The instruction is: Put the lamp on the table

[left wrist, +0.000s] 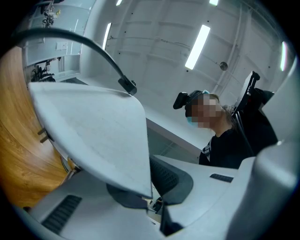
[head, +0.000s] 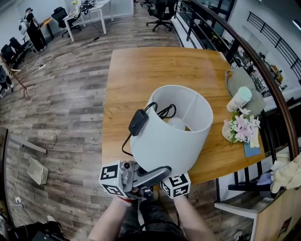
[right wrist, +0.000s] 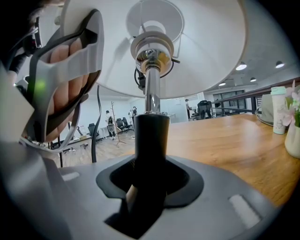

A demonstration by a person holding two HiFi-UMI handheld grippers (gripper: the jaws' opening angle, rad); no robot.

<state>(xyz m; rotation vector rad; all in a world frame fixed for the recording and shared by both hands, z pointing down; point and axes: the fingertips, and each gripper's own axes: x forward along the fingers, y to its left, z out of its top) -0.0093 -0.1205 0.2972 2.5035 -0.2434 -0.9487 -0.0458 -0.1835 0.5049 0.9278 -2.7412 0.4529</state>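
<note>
The lamp has a white drum shade (head: 171, 129), a chrome stem and a black cord with a switch (head: 138, 122). It is held tilted over the near edge of the wooden table (head: 141, 70). In the right gripper view, my right gripper (right wrist: 150, 185) is shut on the lamp's black lower stem (right wrist: 151, 136), with the socket and the shade's underside above. My left gripper (left wrist: 154, 190) holds the shade's rim (left wrist: 93, 126) between its jaws. In the head view both grippers (head: 141, 178) (head: 176, 185) sit under the shade, and their fingertips are hidden.
At the table's right edge stand a vase of pink flowers (head: 241, 128), a white bottle (head: 239, 99) and a grey pouch (head: 244, 80). A dark railing (head: 263, 66) runs behind them. Wooden floor lies to the left, with office chairs (head: 160, 12) and desks beyond.
</note>
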